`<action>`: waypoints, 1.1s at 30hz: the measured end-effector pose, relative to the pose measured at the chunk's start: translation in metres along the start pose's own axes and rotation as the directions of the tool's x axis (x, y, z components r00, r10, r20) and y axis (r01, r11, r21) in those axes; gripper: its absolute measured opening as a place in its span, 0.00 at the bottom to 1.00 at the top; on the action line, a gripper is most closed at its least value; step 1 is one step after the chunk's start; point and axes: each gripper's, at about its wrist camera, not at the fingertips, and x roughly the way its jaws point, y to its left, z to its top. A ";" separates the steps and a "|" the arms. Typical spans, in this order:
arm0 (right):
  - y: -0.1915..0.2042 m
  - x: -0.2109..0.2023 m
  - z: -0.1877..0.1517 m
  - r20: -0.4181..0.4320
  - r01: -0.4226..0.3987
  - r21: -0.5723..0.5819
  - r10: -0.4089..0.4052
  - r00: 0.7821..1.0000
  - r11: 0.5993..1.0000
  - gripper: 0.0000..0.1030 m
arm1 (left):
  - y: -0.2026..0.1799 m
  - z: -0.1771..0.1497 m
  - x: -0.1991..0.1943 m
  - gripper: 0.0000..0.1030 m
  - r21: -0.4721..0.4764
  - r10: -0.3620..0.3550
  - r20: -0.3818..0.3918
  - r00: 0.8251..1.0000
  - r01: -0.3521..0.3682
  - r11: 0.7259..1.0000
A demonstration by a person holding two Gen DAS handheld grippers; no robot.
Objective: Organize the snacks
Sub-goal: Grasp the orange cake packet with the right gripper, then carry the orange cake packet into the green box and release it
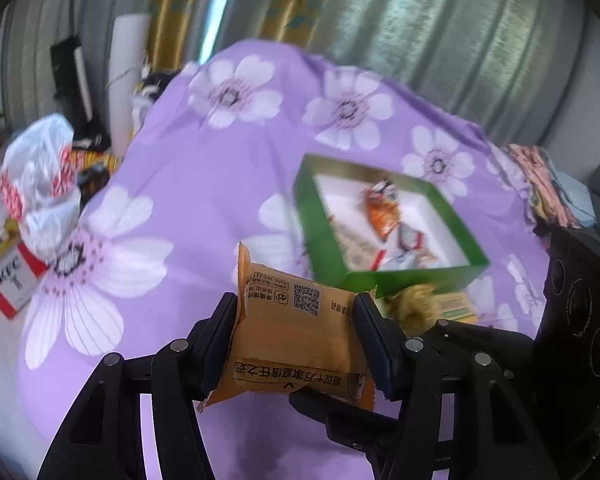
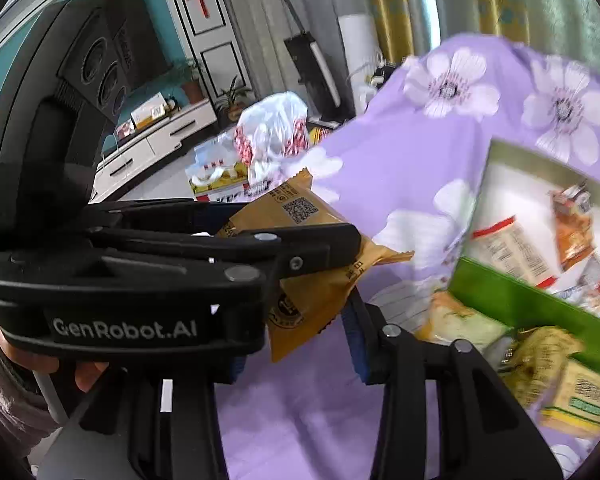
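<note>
Left tool [image 1: 296, 336] clamps the orange packet [image 1: 296, 344]; right tool's [image 2: 300, 340] grip is hidden.

**Daylit room, smeared by motion**

Soft daylight filled both views, brightest at the pale gap between the curtains [image 1: 220, 4] at the far side. The purple flowered cloth [image 1: 204, 168] was evenly lit, with only faint shadow under the near black frames. Motion blur smeared the green box [image 1: 384, 276] and the snacks in it, and the loose packets at the right edge of the right wrist view. The orange packet [image 1: 296, 344] stayed sharp enough to show print. Fisheye distortion bent the walls, and dark corners ringed each picture.
</note>
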 end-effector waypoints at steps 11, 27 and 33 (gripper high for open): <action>-0.023 -0.082 -0.003 0.108 0.108 0.034 -0.111 0.988 0.994 0.40 | -0.083 0.017 -0.009 0.57 0.122 -0.094 0.042 0.995 0.088 0.989; -0.080 -0.151 -0.019 0.158 0.231 0.118 -0.248 0.956 0.966 0.40 | -0.169 0.039 0.016 0.57 0.220 -0.196 0.036 0.980 0.183 0.958; -0.100 -0.156 -0.012 0.167 0.243 0.125 -0.262 0.951 0.962 0.40 | -0.182 0.050 0.029 0.57 0.225 -0.201 0.042 0.979 0.187 0.956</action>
